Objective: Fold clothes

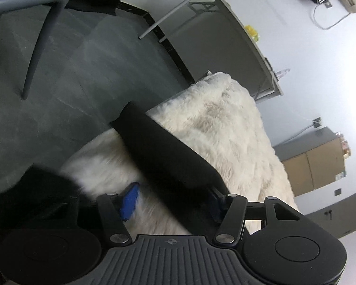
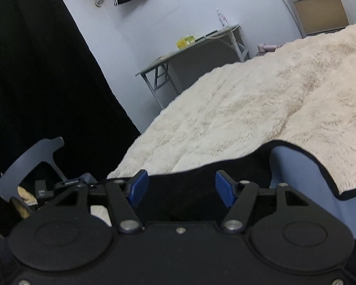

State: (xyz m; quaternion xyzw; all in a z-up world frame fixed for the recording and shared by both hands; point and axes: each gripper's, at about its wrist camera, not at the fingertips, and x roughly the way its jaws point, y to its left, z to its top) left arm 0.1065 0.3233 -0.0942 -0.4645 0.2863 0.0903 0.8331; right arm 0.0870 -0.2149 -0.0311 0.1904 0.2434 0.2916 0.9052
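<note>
A black garment with a light blue panel (image 2: pixel 296 171) edged in black trim lies at the near edge of a cream fluffy blanket (image 2: pixel 237 109). My right gripper (image 2: pixel 181 188) is open just above the garment's black part (image 2: pixel 182 197), with the cloth showing between its blue pads (image 2: pixel 138 186). In the left wrist view a long black fold of the garment (image 1: pixel 163 147) runs diagonally over the blanket (image 1: pixel 220 128). My left gripper (image 1: pixel 172 199) stands open; its left blue pad (image 1: pixel 129 200) shows, and the black cloth covers the right finger.
A grey folding table (image 2: pixel 189 49) with a yellow object and a bottle stands by the white wall. A black curtain (image 2: pixel 35 71) hangs at left. A grey chair (image 1: pixel 35 4) stands on the dark floor (image 1: pixel 71 71). A brown cabinet (image 1: pixel 315 163) is by the wall.
</note>
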